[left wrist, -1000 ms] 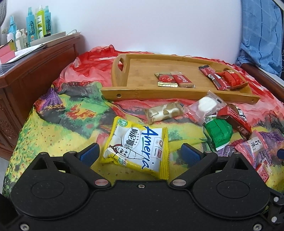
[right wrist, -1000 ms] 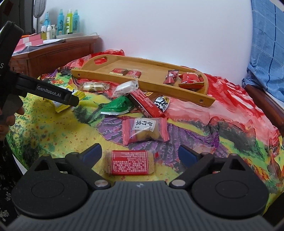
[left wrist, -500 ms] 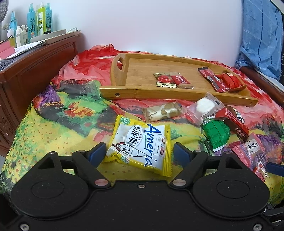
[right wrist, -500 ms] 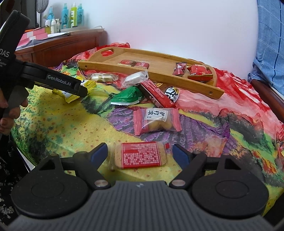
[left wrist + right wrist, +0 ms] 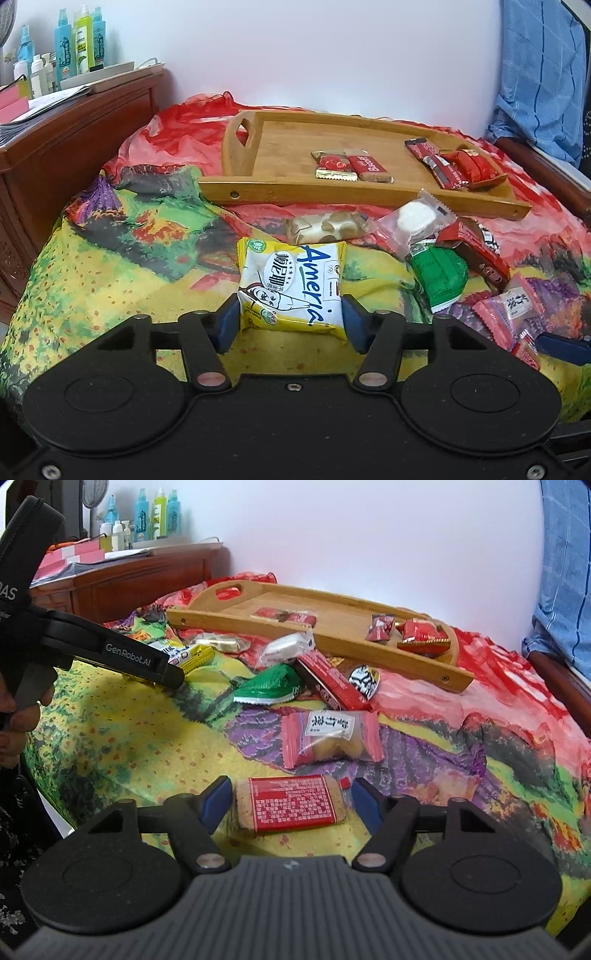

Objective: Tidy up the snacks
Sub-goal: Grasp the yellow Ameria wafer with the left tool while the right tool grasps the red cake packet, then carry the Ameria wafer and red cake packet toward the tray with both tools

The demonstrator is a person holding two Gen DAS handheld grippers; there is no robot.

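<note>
Snacks lie scattered on a bedspread before a wooden tray (image 5: 258, 186): the left gripper (image 5: 290, 323) closes on a light, crushable yellow packet (image 5: 291, 288) by its side edges, the right gripper (image 5: 290, 805) closing around a stiff red-labelled bar (image 5: 291, 806), not yet gripped.

Black left hand-held gripper (image 5: 290, 323) — blue pads, silver screws — and grey-ribbed right hand-held gripper (image 5: 291, 805).

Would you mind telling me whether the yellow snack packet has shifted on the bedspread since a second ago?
No. The yellow packet lies just as near the nut bar behind it; only the left gripper fingers are closing, now touching its sides.
</note>
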